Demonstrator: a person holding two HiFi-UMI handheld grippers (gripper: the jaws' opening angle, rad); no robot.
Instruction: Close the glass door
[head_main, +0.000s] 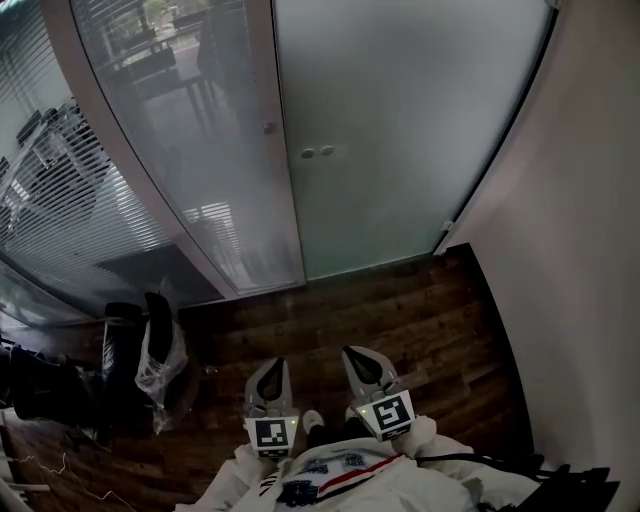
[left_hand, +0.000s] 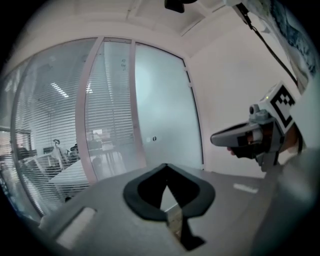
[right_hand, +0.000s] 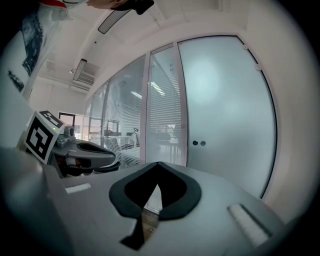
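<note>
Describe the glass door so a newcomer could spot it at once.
From the white wall on the right, the frosted glass door is the wide pane beside it. Unlike the blind-backed glass panels to its left, it is evenly milky, with two small round fittings near its left edge.

Dark wood floor (head_main: 400, 310), white wall (head_main: 590, 250).

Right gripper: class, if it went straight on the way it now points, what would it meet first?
Probably the frosted glass door, near its left edge; nothing shows between it and the right gripper, though depth is unclear.
</note>
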